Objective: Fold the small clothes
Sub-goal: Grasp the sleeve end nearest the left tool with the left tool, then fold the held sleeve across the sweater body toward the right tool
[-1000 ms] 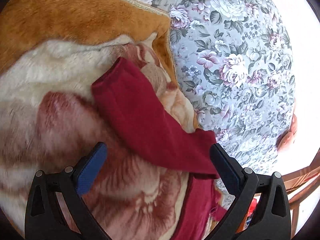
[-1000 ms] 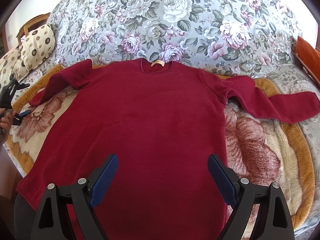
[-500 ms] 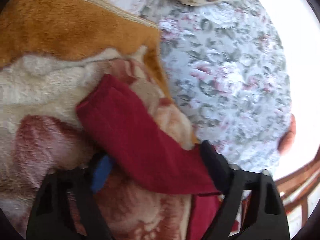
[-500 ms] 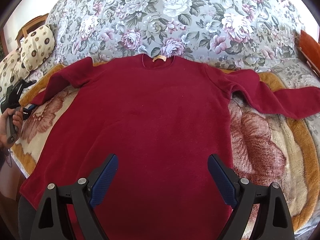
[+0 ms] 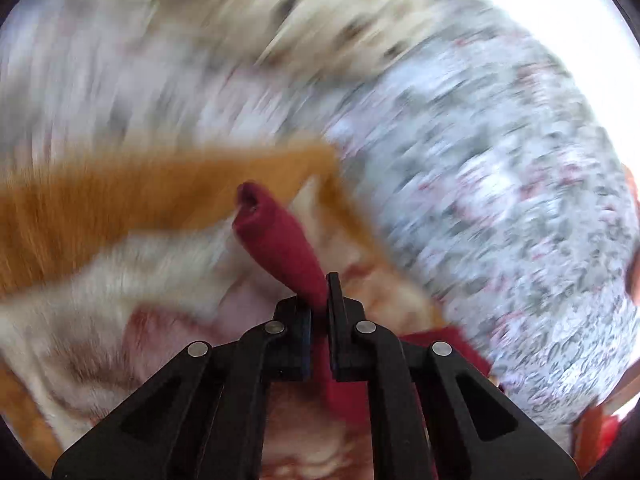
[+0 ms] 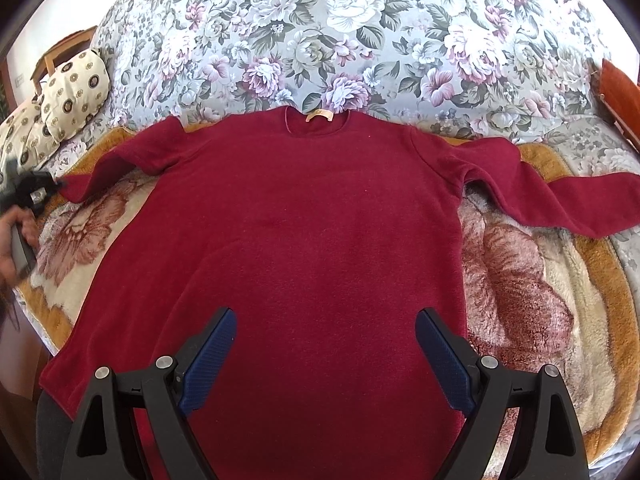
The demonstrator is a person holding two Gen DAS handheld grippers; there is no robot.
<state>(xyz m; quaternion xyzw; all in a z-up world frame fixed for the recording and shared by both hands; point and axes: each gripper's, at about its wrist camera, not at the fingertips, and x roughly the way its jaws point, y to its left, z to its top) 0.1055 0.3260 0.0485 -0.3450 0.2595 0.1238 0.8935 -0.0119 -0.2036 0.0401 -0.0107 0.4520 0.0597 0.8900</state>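
Note:
A dark red sweater [image 6: 320, 240] lies flat, front up, on a fleece blanket [image 6: 520, 300], collar away from me. My right gripper [image 6: 324, 344] hovers open over its lower body with nothing between the fingers. The left sleeve [image 5: 280, 248] is pinched in my left gripper [image 5: 319, 292], which is shut on it and has raised it off the blanket; the cuff sticks out beyond the fingertips. In the right wrist view the left gripper [image 6: 28, 192] appears at the far left edge, held by a hand, at the sleeve end [image 6: 80, 186]. The right sleeve [image 6: 560, 196] lies stretched out to the right.
A floral bedspread [image 6: 360, 40] covers the bed beyond the blanket. Patterned cream pillows [image 6: 72, 92] sit at the back left near a wooden chair [image 6: 52, 56]. An orange-red object [image 6: 620, 92] lies at the right edge. The left wrist view is heavily motion-blurred.
My left gripper went from open around the left sleeve to shut on it, then rose and turned, lifting the cuff off the blanket. The right gripper stayed still and open.

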